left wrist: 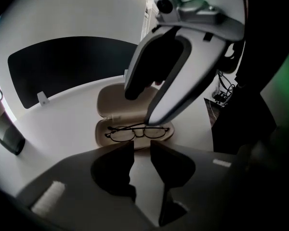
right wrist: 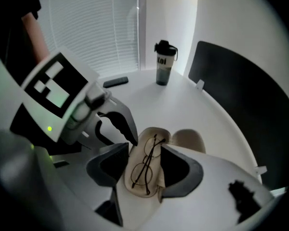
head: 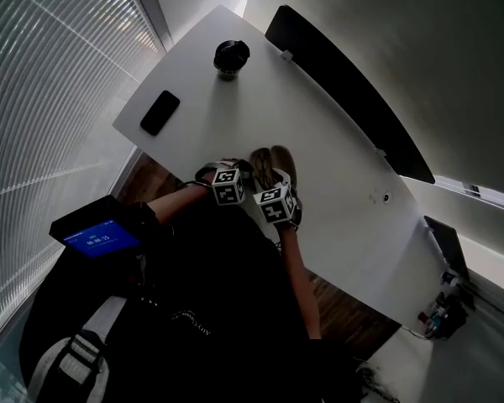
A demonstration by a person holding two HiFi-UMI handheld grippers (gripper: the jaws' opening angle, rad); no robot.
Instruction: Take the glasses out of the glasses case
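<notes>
A beige glasses case lies open on the white table, lid folded back. Thin dark-rimmed glasses rest folded in its lower half. In the right gripper view the glasses lie between the jaws of my right gripper, which is open with one jaw on each side of the case tray. My left gripper is open by a narrow gap with nothing in it and points at the case's front edge. In the head view both grippers meet at the case.
A dark bottle stands at the table's far side, with a black phone near the left edge. A long black divider panel runs along the back edge. A person's dark sleeve and bag fill the lower head view.
</notes>
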